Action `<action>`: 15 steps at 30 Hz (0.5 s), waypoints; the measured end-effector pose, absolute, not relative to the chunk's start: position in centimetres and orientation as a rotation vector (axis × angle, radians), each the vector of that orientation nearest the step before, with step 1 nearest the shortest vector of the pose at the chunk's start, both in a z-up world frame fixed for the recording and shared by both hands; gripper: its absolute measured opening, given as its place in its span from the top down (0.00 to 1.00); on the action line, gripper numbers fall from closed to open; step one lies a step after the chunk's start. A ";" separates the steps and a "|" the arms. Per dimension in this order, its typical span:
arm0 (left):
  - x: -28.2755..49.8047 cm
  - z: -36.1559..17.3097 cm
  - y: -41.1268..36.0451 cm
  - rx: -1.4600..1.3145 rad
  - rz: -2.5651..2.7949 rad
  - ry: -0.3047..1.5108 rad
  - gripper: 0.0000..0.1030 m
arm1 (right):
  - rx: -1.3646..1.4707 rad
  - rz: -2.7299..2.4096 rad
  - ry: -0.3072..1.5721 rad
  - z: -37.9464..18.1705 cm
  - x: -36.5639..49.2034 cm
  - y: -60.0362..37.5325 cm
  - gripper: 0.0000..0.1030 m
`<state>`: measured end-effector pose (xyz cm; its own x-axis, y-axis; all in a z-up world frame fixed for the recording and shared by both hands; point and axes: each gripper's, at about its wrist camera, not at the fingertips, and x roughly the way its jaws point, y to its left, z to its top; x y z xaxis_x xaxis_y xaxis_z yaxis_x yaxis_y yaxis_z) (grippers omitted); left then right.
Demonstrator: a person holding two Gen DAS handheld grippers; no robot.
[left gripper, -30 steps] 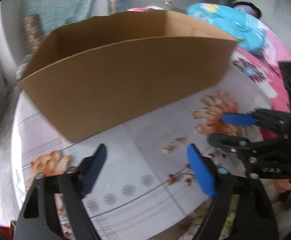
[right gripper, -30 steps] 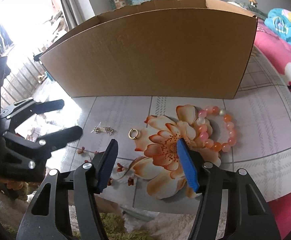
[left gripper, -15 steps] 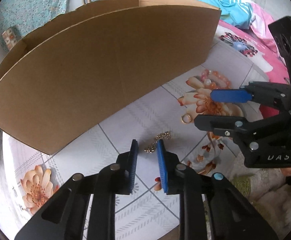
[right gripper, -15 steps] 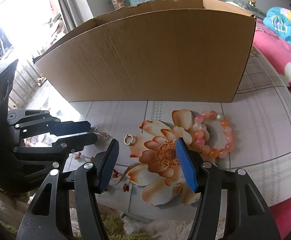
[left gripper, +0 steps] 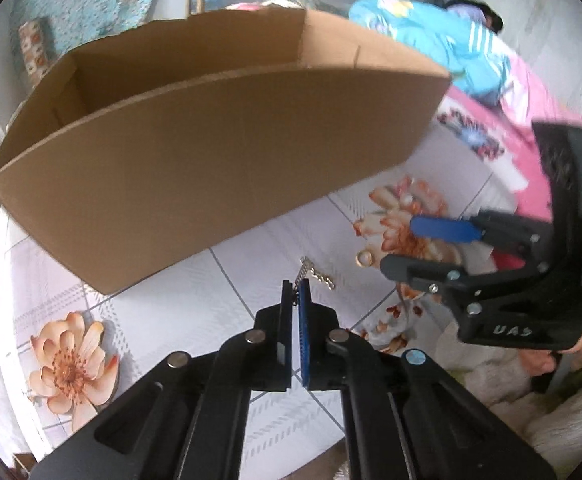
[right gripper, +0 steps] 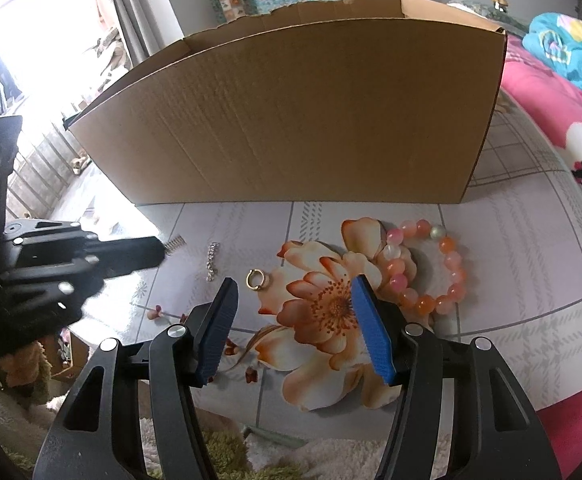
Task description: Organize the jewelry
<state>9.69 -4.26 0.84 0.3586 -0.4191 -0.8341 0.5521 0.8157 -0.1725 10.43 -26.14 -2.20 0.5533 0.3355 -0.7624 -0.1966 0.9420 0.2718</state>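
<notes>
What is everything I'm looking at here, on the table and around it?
cardboard box: one, brown, open-topped, standing at the back of the table
chain: one, thin and silvery, one end pinched in the left gripper, the rest trailing on the table
ring: one, gold, lying on the table just left of the printed flower
bead bracelet: one, pink and orange beads, lying in front of the box toward its right end
table: one, white cover with an orange flower print
bedding: pink and turquoise, right of the table
left gripper: black with blue pads, shut on the chain
right gripper: black with blue pads, open, above the printed flower
</notes>
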 end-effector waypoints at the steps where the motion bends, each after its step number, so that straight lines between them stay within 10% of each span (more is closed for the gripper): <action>1: 9.7 1.1 -4.0 0.129 -0.631 1.026 0.98 | 0.163 0.316 0.935 -2.2 10.4 -26.2 0.46; 15: 9.7 0.6 -1.5 0.024 -0.587 1.024 0.98 | 0.070 0.415 0.862 -0.4 10.2 -22.4 0.59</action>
<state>9.69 -1.52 0.55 0.3804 -0.4490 -0.8085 0.4708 0.8465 -0.2486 10.16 -22.35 -0.36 0.5767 0.3820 -0.7222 -0.3259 0.9182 0.2254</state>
